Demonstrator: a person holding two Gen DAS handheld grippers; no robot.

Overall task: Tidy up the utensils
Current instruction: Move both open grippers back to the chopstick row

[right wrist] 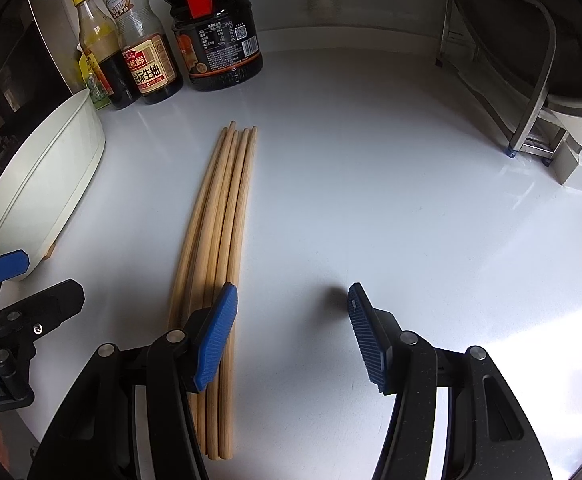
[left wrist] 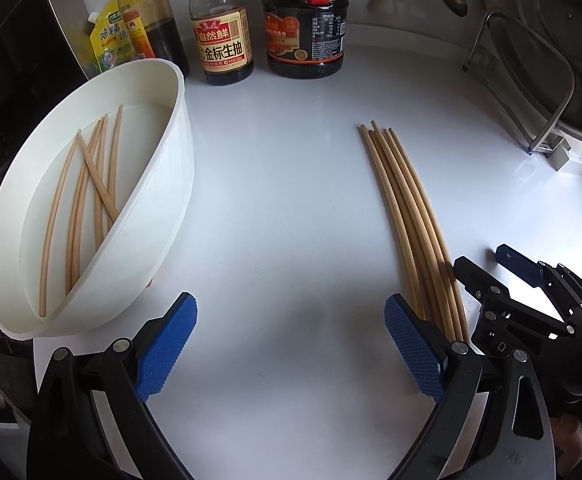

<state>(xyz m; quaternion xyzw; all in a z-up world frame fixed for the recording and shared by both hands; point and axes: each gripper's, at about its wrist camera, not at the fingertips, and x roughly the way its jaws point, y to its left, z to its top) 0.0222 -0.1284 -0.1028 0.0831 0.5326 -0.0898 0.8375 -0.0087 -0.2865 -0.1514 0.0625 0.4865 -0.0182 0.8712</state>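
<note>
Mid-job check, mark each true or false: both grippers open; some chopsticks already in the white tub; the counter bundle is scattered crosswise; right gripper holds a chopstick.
1. Both the left gripper and right gripper are open. True.
2. Chopsticks lie inside the white tub. True.
3. The counter bundle is scattered crosswise. False: the sticks lie side by side, roughly parallel.
4. The right gripper holds a chopstick. False: nothing sits between its fingers.

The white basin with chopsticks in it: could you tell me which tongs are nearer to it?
Left. The left tongs sit open just beside the white basin; the right tongs are open beyond the chopstick bundle.
</note>
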